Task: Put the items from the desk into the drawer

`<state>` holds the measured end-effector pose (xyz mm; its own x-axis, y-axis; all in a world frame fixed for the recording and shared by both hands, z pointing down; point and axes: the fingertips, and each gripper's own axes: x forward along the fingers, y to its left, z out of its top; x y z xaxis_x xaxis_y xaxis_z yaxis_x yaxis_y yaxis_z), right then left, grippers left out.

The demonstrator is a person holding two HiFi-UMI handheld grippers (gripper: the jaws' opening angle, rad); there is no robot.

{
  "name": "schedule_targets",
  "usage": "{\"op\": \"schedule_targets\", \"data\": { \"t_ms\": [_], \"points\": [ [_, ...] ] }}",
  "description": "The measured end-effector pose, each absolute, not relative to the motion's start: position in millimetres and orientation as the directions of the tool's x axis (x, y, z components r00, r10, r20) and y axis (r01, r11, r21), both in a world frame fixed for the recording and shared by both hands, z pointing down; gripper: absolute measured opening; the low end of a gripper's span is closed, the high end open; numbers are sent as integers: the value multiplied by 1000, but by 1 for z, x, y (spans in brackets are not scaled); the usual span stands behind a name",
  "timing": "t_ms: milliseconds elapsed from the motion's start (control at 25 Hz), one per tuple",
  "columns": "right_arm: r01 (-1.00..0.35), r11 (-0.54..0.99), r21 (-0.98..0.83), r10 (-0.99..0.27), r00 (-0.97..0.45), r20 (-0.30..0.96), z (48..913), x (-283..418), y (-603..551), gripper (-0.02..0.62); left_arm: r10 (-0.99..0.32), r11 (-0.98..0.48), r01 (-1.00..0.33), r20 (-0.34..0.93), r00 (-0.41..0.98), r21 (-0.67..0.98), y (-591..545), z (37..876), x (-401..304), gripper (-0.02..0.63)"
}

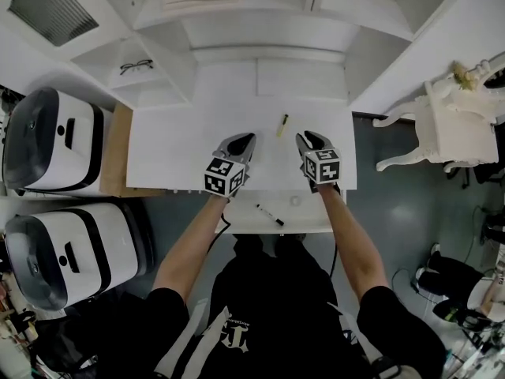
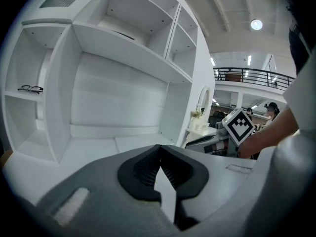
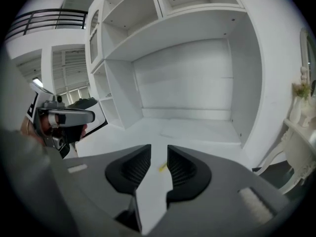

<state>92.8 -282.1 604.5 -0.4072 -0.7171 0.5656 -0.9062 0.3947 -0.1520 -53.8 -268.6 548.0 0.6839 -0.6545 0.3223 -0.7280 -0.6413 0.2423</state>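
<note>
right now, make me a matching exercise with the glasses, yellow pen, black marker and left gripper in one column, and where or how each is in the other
Column one:
1. glasses
2. yellow pen
3. black marker
4. left gripper

Column two:
a. in the open drawer
b. jaws together, nothing between them
c. on the desktop
d. on a shelf at the left

Pairs: 1-d, 2-c, 3-a, 4-b
</note>
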Motion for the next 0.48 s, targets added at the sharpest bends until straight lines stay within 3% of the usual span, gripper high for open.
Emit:
{"op": "schedule_targets", "data": {
  "t_ms": [480],
  "points": [
    [-932, 325, -164, -639, -344, 688, 690, 65, -340, 130, -614, -657, -708, 360, 702, 259, -316, 587, -79, -3]
  ]
}}
